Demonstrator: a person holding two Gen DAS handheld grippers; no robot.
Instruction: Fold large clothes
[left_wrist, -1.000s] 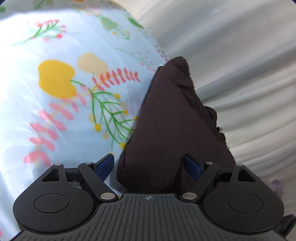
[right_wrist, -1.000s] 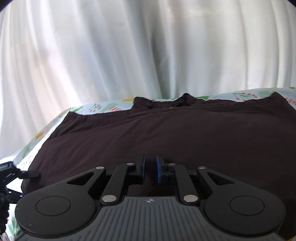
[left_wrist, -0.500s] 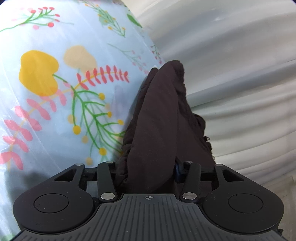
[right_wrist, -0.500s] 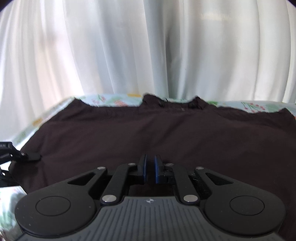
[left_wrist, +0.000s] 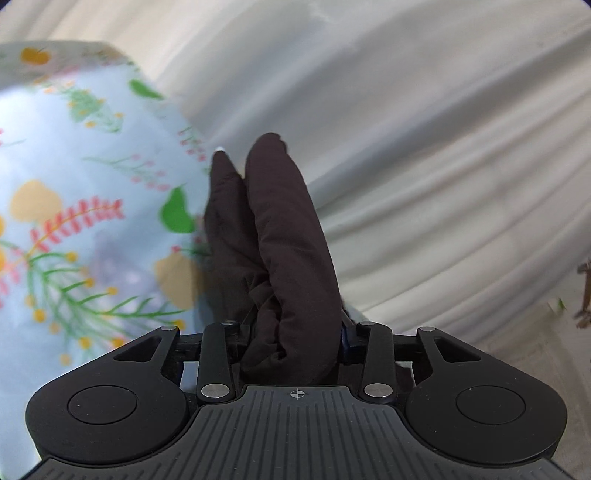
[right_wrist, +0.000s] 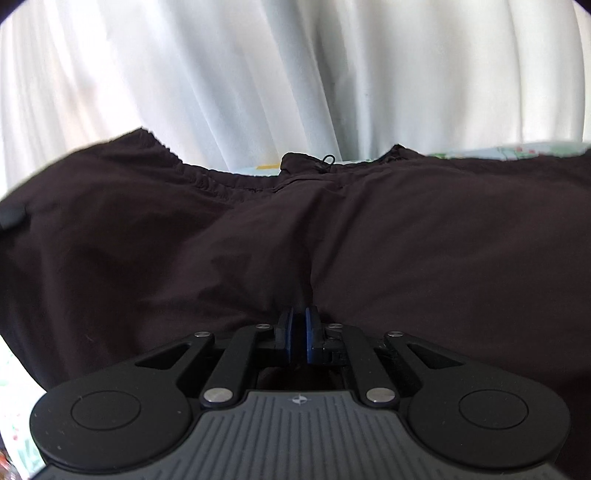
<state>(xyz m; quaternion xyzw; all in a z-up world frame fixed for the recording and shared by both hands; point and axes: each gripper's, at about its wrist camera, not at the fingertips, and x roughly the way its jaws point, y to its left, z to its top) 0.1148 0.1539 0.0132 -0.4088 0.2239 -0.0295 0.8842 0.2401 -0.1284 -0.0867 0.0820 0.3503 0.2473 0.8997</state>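
The garment is a large dark brown, nearly black piece of clothing (right_wrist: 332, 229) with a gathered waistband and a small cord loop at its far edge. It fills the right wrist view. My right gripper (right_wrist: 298, 334) is shut on a pinch of its near fabric, which is lifted and pulled taut. In the left wrist view my left gripper (left_wrist: 291, 332) is shut on a bunched fold of the same garment (left_wrist: 280, 236), which stands up between the jaws above the floral sheet (left_wrist: 81, 221).
A light blue sheet with floral print covers the surface and shows at the far right of the right wrist view (right_wrist: 517, 151). White curtains (right_wrist: 295, 74) hang right behind the surface, also in the left wrist view (left_wrist: 424, 147).
My left gripper closed on the garment's edge and lifted it off the sheet. My right gripper stayed shut on the fabric and raised it, so the garment now fills its view.
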